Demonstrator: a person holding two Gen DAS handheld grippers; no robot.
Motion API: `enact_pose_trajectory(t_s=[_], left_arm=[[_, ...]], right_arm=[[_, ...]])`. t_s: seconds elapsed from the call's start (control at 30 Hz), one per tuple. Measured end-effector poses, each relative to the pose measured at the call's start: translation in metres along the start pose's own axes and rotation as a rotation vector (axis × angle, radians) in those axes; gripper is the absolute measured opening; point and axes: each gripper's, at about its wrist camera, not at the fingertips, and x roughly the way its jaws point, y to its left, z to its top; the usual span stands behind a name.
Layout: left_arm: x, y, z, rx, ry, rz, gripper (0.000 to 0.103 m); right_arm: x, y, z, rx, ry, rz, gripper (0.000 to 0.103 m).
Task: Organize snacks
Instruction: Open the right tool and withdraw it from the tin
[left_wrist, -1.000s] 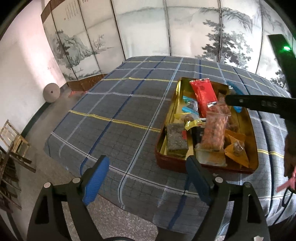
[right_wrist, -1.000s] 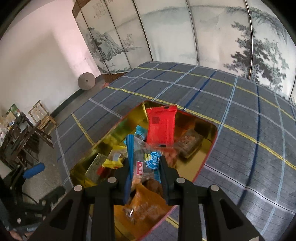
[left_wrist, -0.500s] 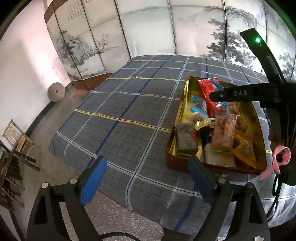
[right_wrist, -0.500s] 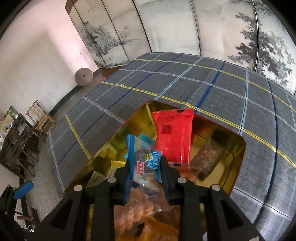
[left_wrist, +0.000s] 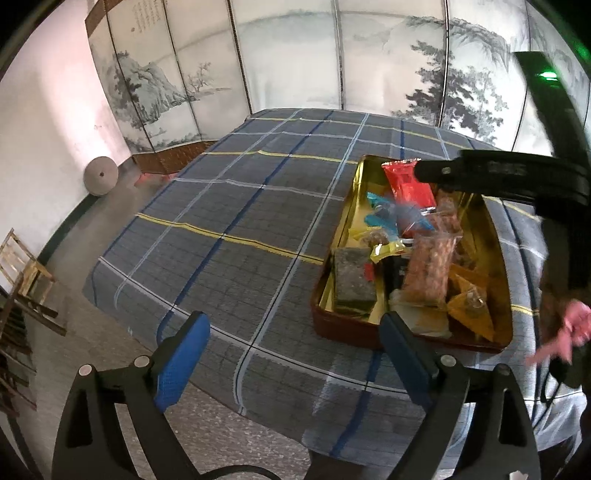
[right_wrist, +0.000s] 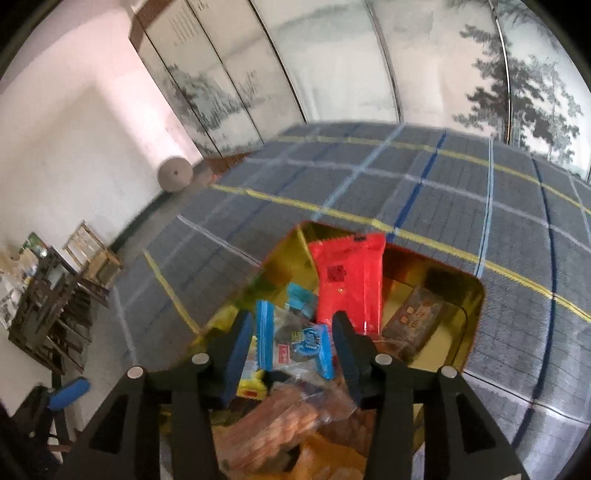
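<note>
Left wrist view: my left gripper (left_wrist: 291, 354) has matte black angular arms, each with a round silver screw head, and textured blue pads on the fingers (left_wrist: 181, 360). A black cable loops beneath it. Right wrist view: my right gripper (right_wrist: 291, 341) is the same build, black frame, silver screws, blue pads. A green light glows on its upper black strut in the left view.

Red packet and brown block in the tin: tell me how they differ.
The red packet is bright, glossy and long; the brown block is dark, dull and shorter. The red packet leans up against the tin's far wall; the brown block sits low beside it, to its right in the right wrist view. Both are wrapped snacks inside the gold-lined tin.
</note>
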Motion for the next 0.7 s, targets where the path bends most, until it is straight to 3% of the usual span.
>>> enact_pose_trajectory(t_s=[0.1, 0.3, 0.4, 0.5, 0.7], left_arm=[[-0.009, -0.001, 0.0, -0.003, -0.022, -0.01, 0.092], [-0.04, -0.014, -0.004, 0.024, -0.091, -0.012, 0.092], [-0.056, -0.019, -0.004, 0.022, -0.117, -0.023, 0.092], [-0.071, -0.018, -0.005, -0.007, -0.14, -0.041, 0.092], [-0.113, -0.015, -0.008, -0.044, -0.258, -0.035, 0.092]], right_arm=[[-0.029, 0.015, -0.01, -0.036, -0.06, 0.006, 0.046], [-0.095, 0.053, -0.053, -0.161, -0.202, -0.099, 0.058], [-0.125, 0.061, -0.073, -0.177, -0.282, -0.164, 0.059], [-0.16, 0.068, -0.091, -0.182, -0.373, -0.222, 0.067], [-0.205, 0.073, -0.109, -0.195, -0.474, -0.288, 0.073]])
